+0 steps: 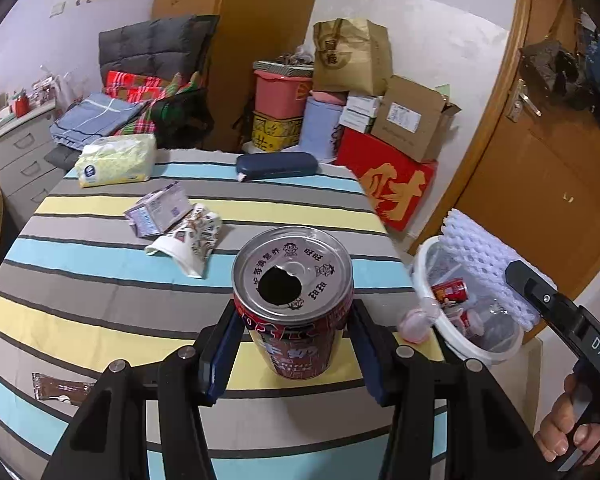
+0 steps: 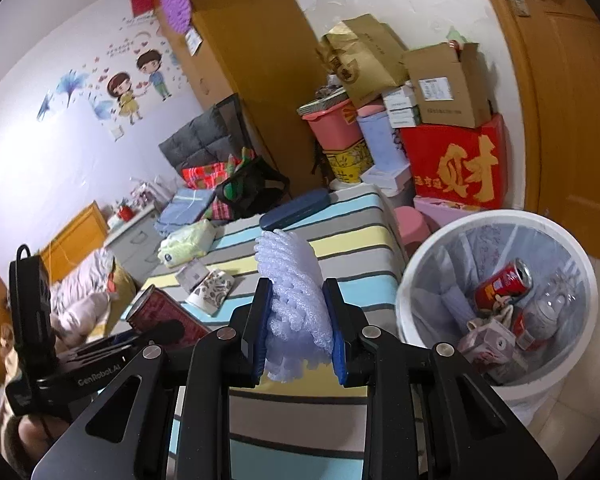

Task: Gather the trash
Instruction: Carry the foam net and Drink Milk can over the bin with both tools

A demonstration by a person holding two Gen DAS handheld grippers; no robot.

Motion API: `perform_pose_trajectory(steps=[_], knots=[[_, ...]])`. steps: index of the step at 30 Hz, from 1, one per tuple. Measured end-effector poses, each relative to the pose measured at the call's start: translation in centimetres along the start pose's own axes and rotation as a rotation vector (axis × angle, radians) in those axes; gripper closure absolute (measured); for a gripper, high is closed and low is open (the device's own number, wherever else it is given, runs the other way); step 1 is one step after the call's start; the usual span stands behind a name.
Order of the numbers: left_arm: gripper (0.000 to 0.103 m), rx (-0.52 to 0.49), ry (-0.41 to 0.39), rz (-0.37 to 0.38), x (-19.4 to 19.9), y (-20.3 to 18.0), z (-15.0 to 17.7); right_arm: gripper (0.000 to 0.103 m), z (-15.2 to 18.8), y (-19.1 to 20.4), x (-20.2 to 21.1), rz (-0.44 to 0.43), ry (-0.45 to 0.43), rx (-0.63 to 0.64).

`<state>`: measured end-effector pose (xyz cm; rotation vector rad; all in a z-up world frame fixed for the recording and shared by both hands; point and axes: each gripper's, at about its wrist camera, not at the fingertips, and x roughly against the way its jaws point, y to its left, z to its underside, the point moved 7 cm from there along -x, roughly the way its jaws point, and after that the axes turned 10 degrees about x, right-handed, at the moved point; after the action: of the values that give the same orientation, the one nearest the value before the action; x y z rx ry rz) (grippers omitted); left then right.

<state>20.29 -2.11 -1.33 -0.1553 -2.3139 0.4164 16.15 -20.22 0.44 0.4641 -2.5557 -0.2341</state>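
Left gripper (image 1: 294,344) fingers clamp an opened red drink can (image 1: 294,300) held above the striped tabletop (image 1: 100,320). Right gripper (image 2: 298,332) fingers pinch a white foam fruit net (image 2: 292,304), poised left of the white plastic bin (image 2: 496,300). Bin already holds trash; a crushed paper cup (image 1: 188,240), small carton (image 1: 156,210) and brown wrapper (image 1: 58,390) remain.
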Motion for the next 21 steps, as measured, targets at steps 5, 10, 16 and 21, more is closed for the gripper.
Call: perform_pose_trajectory(steps=[5, 10, 16, 21], knots=[[0.05, -0.041, 0.001, 0.035, 0.0, -2.5, 0.2, 0.077, 0.0, -1.6, 1.3, 0.039, -0.021, -0.022], [0.05, -0.094, 0.014, 0.089, -0.4, -6.3, 0.6, 0.077, -0.2, -3.6, 2.4, 0.097, -0.04, -0.038], [0.05, -0.165, 0.018, 0.154, -0.8, -11.8, 0.6, 0.077, -0.5, -6.1, 3.8, 0.16, -0.051, -0.043], [0.05, -0.23, 0.053, 0.211, -2.2, -16.7, 1.1, 0.076, -0.3, -8.7, 4.9, 0.215, -0.055, -0.069]])
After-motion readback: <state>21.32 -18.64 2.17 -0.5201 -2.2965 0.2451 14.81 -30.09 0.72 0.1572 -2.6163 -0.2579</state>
